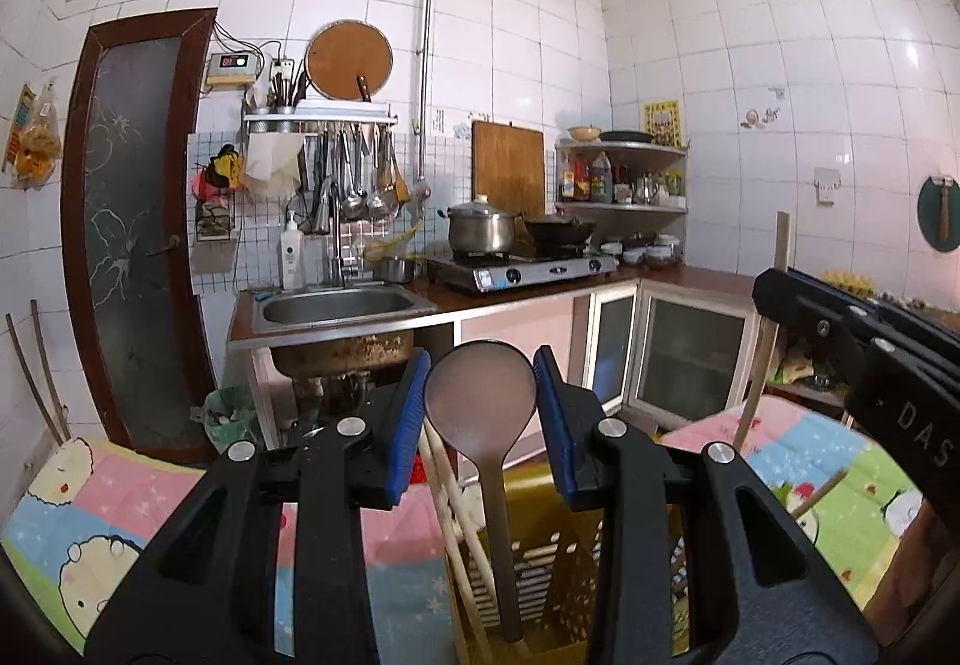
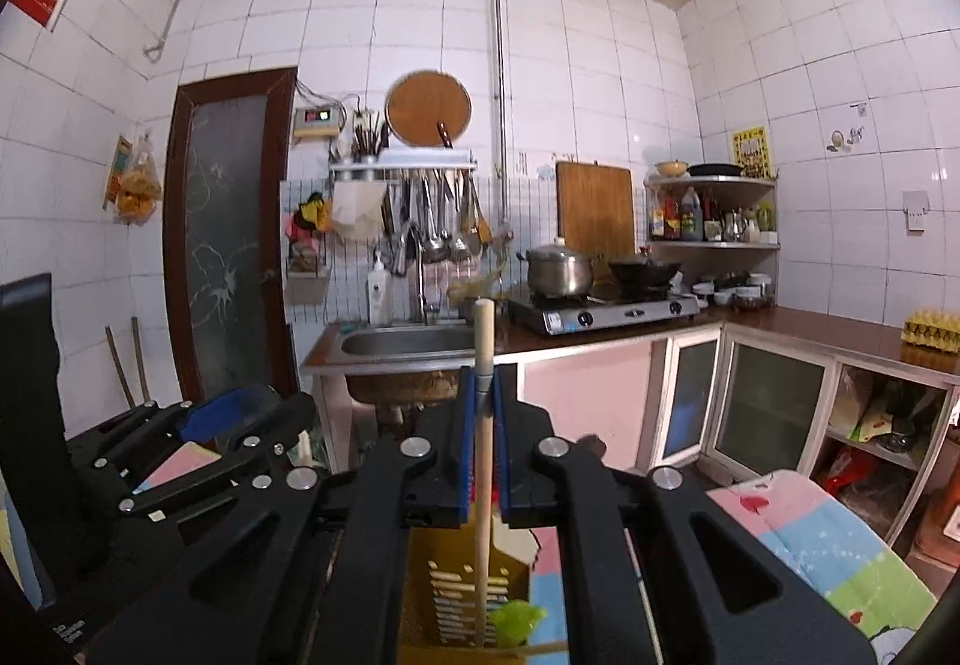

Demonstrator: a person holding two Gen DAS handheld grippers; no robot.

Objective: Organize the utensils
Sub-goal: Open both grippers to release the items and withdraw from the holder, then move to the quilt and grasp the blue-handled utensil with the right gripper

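Observation:
A yellow slotted utensil holder point(image 1: 540, 563) stands on the cartoon-print cloth; it also shows in the right wrist view point(image 2: 456, 593). A grey translucent ladle point(image 1: 480, 401) stands upright in it, bowl up, between the blue pads of my left gripper point(image 1: 482, 365), which is open around it without touching. Pale chopsticks point(image 1: 450, 491) lean in the holder too. My right gripper point(image 2: 483, 389) is shut on a wooden stick handle point(image 2: 483, 341) that reaches down into the holder, next to a green utensil point(image 2: 516, 620). The right gripper shows at the right in the left wrist view point(image 1: 852, 329).
The table wears a pastel cartoon cloth point(image 1: 150, 491). Beyond it are a steel sink point(image 1: 342, 305), a gas stove point(image 1: 522, 269) with a pot and wok, and glass-door cabinets point(image 1: 690, 353). An egg tray point(image 2: 933, 335) sits on the right counter. A green-lined bin point(image 1: 231, 413) stands by the door.

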